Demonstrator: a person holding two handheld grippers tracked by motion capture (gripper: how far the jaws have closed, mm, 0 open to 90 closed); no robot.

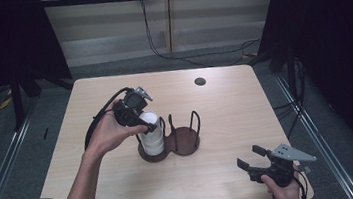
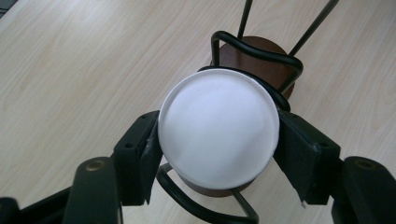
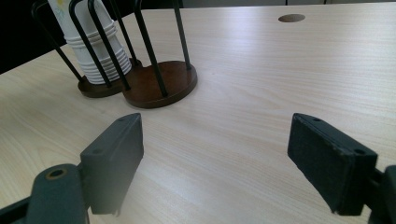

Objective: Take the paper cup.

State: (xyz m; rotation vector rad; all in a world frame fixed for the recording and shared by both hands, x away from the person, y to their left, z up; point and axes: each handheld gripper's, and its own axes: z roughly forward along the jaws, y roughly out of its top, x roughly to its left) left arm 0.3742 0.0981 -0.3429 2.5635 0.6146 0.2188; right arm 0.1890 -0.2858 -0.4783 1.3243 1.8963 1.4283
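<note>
Desk (image 1: 124, 186) looks like pale wood laminate, smooth with a slight sheen. Cups (image 1: 152, 135) are matt white paper. Holder (image 1: 185, 140) has glossy dark wood bases and thin black metal wire.

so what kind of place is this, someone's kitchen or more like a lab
Most likely a lab or recording rig, not a kitchen: one bare wooden table with a cable hole, black curtains at the sides, loose cables on the floor, and just a cup holder with white cups.
</note>
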